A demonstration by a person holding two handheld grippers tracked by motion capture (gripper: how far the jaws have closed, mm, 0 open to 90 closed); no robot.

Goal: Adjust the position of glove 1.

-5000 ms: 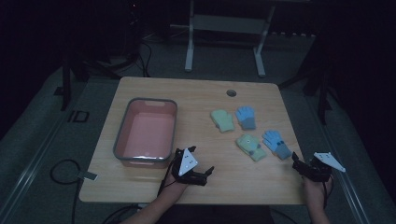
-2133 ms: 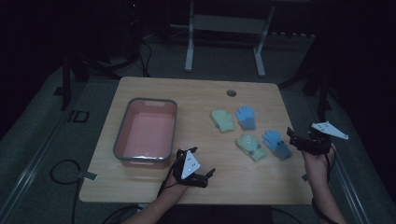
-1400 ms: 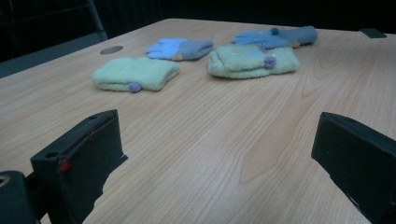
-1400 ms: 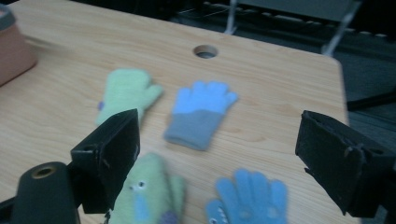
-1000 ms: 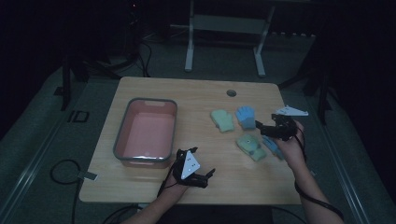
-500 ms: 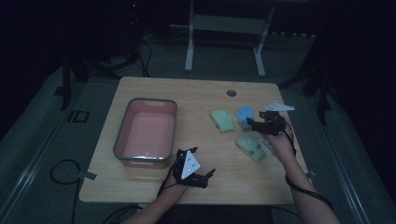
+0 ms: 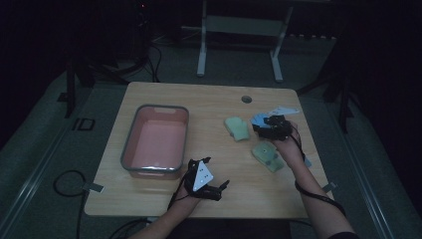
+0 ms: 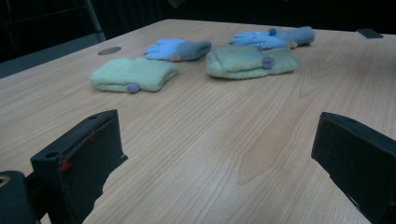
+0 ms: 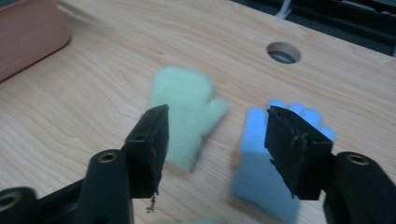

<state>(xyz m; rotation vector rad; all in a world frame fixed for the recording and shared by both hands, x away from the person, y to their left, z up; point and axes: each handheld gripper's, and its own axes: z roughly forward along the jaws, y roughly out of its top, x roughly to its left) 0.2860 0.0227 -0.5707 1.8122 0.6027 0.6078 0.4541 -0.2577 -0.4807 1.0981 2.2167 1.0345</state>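
Right gripper (image 9: 217,140) jaws part open, just been closing, nothing clamped; they hover over a blue glove (image 9: 275,158) beside a green mitten (image 9: 187,112) near the bench's far right corner. Left gripper (image 7: 204,178) jaws wide open, idle at the near edge. Pink tub (image 7: 130,149) empty: all four gloves left to go, I'd judge.

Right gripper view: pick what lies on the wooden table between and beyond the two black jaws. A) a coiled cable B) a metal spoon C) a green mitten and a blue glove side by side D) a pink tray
C: past the open jaws of the right gripper, the fuzzy green mitten lies beside the fuzzy blue glove, neither one pinched.
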